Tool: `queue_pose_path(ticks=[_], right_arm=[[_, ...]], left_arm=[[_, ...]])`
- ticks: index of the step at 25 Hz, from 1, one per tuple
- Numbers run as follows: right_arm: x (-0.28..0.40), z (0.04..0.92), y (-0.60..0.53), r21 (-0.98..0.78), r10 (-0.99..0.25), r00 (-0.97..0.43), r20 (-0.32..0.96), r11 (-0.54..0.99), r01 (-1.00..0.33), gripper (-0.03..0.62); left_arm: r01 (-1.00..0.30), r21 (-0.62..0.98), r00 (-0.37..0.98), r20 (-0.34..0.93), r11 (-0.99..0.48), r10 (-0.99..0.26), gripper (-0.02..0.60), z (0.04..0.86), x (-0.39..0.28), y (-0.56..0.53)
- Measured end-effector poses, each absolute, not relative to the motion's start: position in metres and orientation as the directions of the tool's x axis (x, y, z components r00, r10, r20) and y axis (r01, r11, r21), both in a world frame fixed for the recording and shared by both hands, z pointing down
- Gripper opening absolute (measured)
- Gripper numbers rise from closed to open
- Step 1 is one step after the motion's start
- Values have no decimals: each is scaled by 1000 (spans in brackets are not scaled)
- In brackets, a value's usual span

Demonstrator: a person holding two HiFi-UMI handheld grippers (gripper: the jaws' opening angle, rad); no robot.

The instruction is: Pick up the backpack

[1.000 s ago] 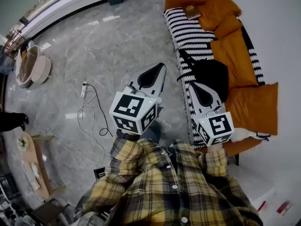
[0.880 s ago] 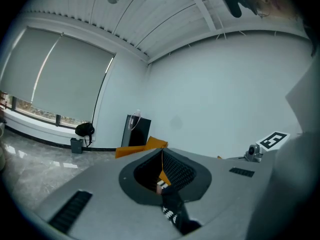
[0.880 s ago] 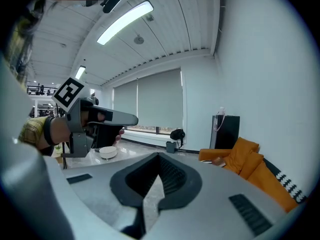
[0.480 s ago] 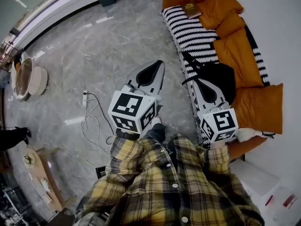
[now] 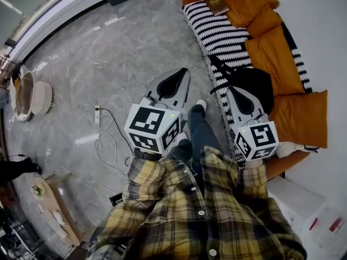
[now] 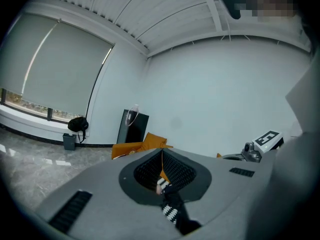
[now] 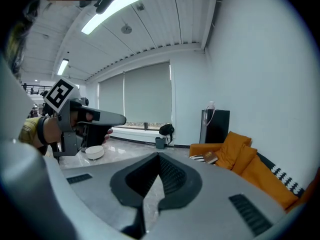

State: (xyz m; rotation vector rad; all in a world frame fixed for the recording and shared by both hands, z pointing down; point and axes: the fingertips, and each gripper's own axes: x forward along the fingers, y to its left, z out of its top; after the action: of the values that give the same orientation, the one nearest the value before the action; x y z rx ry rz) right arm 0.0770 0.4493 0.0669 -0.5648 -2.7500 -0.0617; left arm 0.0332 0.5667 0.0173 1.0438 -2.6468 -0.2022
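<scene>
**Entry: backpack, approach stage**

- Backpack: black and soft, slumped on the seat of the sofa. It lies on the striped blanket with orange cushions behind it. One strap trails toward the seat's front edge. No top handle can be made out.
- Left tongs: jaws pressed together with nothing between them. They are held over the floor beside the sofa, apart from the backpack.
- Right tongs: jaws together, empty. In the head view the tip overlaps the backpack's near side; whether it touches cannot be told.
- Step, as judged: closing in on the sofa, with no grasp begun.
- Method advised:
  - Spread the right tongs wide before they meet the fabric.
  - Aim for the strap or a firm seam rather than the rounded body, which would likely squash and slip.
  - Close fully on the strap, then bring the left tongs in to steady the bag.
  - Lift straight up so the load does not swing or drag the blanket.
- Not in the way: the book at the sofa's far end and the cable on the floor, both well apart from the backpack
</scene>
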Motion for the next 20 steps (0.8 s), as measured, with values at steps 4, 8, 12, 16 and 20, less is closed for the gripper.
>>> queue_pose_path(ticks=[4, 8, 12, 16, 20], right_arm=[[55, 73, 441, -30, 367, -870, 330, 925, 379, 15], [19, 78, 430, -35, 363, -872, 329, 927, 373, 15], [-27, 84, 406, -46, 336, -884, 326, 939, 340, 15], [-73, 87, 376, -60, 311, -892, 326, 949, 309, 15], [-115, 79, 330, -58, 239, -914, 327, 971, 233, 15]], left_arm=[[-649, 227, -694, 216, 726, -687, 21, 20, 13, 562], [-651, 218, -691, 226, 727, -687, 21, 24, -24, 552], [-689, 204, -653, 242, 696, -718, 21, 29, -70, 520], [-740, 187, -601, 245, 646, -760, 21, 26, -119, 472], [-800, 182, -522, 257, 571, -813, 21, 21, -165, 415]])
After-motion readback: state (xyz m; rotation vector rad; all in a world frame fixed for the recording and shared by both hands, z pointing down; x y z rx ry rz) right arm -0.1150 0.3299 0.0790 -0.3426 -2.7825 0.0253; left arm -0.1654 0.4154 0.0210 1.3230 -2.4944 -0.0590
